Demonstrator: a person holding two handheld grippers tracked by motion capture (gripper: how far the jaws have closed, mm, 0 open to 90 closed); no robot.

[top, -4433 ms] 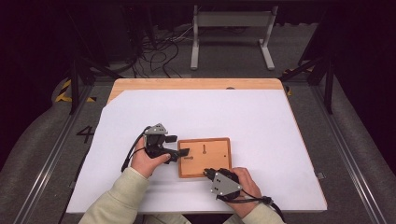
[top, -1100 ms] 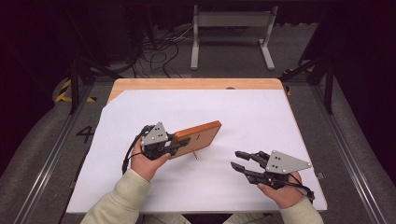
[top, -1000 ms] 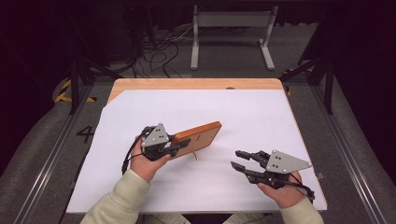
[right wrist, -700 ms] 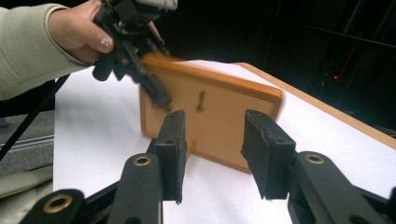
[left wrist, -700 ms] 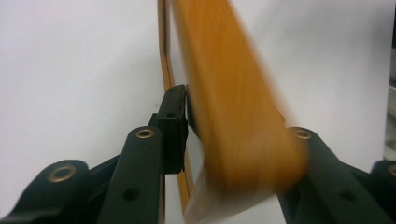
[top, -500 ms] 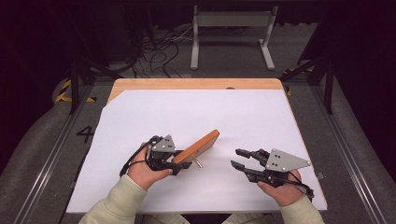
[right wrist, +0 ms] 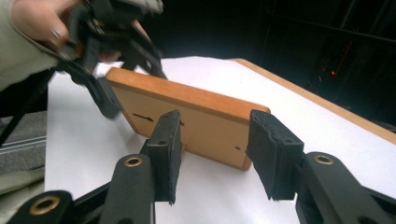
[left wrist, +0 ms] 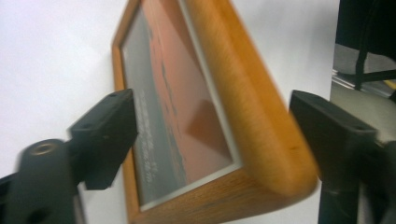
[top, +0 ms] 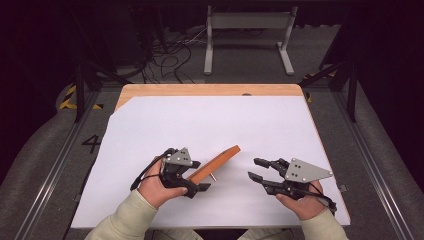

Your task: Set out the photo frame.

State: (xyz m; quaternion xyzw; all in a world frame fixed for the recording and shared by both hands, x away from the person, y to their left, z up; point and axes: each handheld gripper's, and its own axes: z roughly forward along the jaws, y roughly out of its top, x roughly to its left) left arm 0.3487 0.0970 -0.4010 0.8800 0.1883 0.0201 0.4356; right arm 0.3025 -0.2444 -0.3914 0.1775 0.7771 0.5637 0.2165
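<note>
While the wooden picture frame leans on its stand, left hand-held gripper just spreading around it, right hand-held gripper half spread, white sheet bare.

Picture frame: orange-brown wood, plain tan back. Counter: light wood under a white sheet. Left hand-held gripper: black with a grey plate.

Picture frame stands tilted on the white sheet at lower centre of the high view, propped on a small peg under it. Left gripper sits just lower left of the frame with the frame's end between its jaws; right gripper lies to the right, apart from it. Sheet covers the table, bare strip along the top edge.
</note>
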